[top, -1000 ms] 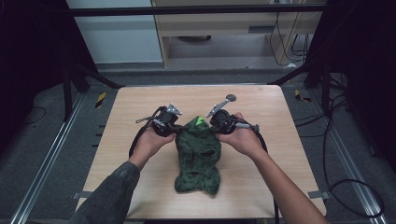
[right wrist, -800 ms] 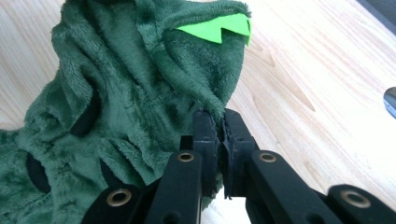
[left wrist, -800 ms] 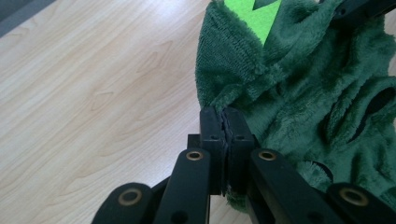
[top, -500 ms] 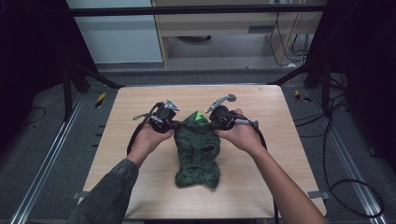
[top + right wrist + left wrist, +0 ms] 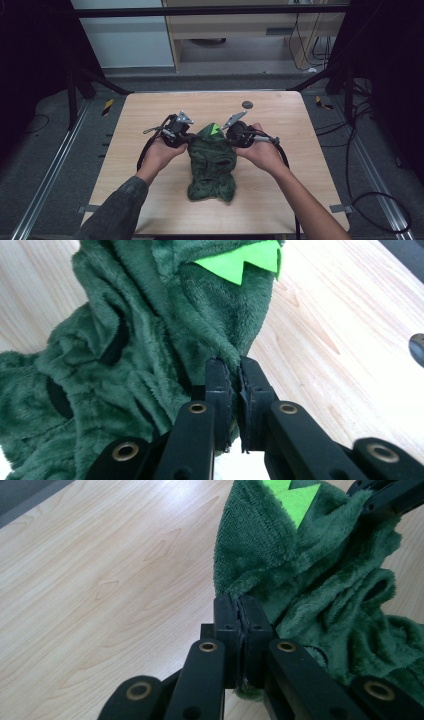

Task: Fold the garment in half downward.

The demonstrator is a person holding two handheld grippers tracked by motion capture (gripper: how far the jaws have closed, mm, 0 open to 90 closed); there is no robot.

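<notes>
Both grippers are pinching the green fleece garment (image 5: 211, 161) at its top edge, left gripper (image 5: 183, 139) and right gripper (image 5: 234, 136) each clamped tight on fabric, probably to spread it flat. The garment is lying mid-table (image 5: 150, 115), its lower part bunching toward the near edge.

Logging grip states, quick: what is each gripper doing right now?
Left gripper: closed on the green plush garment.
Right gripper: closed on the garment's other edge.

Garment (image 5: 212, 160) mid-table (image 5: 150, 110), between left claw (image 5: 186, 137) and right claw (image 5: 231, 136).
</notes>
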